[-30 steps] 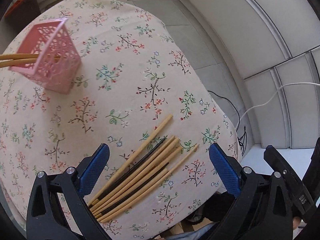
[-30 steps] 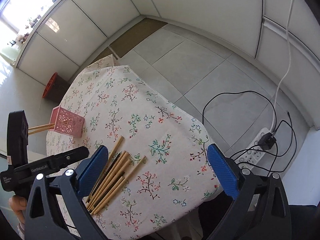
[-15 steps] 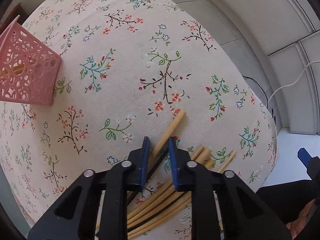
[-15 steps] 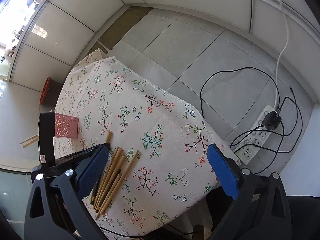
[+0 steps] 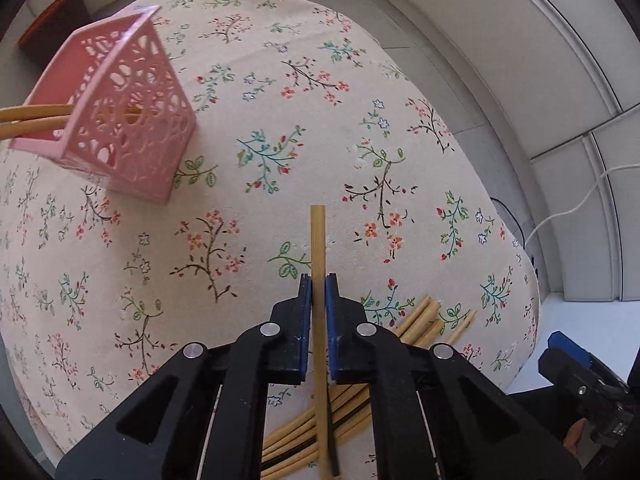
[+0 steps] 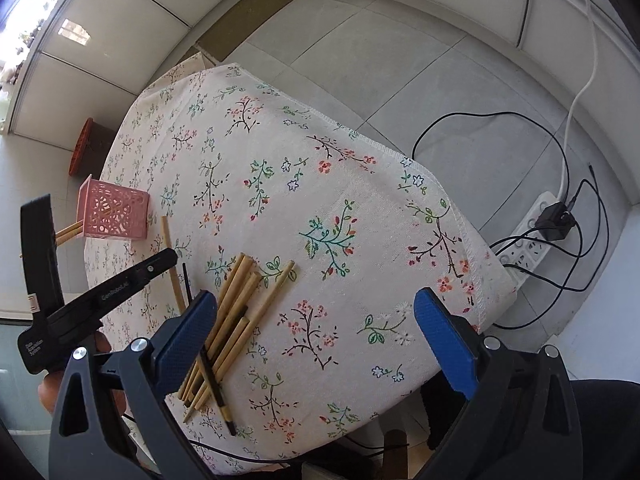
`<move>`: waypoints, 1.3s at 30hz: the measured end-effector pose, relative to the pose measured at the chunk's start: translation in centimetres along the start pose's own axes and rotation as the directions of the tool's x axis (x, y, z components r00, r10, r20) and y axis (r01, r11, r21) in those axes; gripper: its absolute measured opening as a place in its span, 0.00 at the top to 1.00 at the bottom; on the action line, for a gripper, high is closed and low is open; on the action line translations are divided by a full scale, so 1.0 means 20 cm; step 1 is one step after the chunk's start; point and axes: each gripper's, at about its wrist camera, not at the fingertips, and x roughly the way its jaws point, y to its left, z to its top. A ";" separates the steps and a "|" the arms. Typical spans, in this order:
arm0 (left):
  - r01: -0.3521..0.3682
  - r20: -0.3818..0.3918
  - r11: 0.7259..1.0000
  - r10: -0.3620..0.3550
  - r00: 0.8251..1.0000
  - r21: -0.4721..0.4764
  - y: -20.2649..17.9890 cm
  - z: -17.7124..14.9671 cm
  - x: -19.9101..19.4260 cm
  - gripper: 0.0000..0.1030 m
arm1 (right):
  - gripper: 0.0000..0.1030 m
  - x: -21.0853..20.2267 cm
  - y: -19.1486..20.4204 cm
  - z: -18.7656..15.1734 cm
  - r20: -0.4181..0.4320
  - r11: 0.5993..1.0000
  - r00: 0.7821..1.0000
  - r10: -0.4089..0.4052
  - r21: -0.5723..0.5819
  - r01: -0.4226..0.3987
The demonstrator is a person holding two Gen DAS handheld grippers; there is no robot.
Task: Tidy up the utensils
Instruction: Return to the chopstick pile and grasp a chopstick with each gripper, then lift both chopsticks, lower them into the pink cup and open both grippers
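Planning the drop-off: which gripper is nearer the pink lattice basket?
Left gripper, holding a bamboo chopstick short of the pink lattice basket. Right gripper sits farther back.

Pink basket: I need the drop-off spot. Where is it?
The pink basket stands upper left in the left wrist view, on the floral tablecloth, two chopsticks already in it.

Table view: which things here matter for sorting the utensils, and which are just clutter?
Job: chopstick clamped in left gripper; loose chopstick pile; pink basket; open right gripper.
Clutter: power strip; cables; red bin.
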 end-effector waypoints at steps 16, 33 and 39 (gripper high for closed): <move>0.018 0.242 0.999 -0.030 0.970 0.050 0.14 -0.31 -0.51 0.94 | 0.57 0.28 0.20 -0.09 -0.101 0.983 0.983 -0.151 0.091 0.160; 0.055 0.345 0.998 -0.049 0.937 -0.007 0.26 -0.36 -0.67 0.94 | 0.94 0.35 0.38 -0.05 0.030 0.963 0.978 -0.205 0.185 0.196; 0.060 0.368 0.998 -0.047 0.929 -0.025 0.27 -0.35 -0.69 0.94 | 0.94 0.32 0.40 0.05 0.064 0.981 0.995 -0.083 0.182 0.070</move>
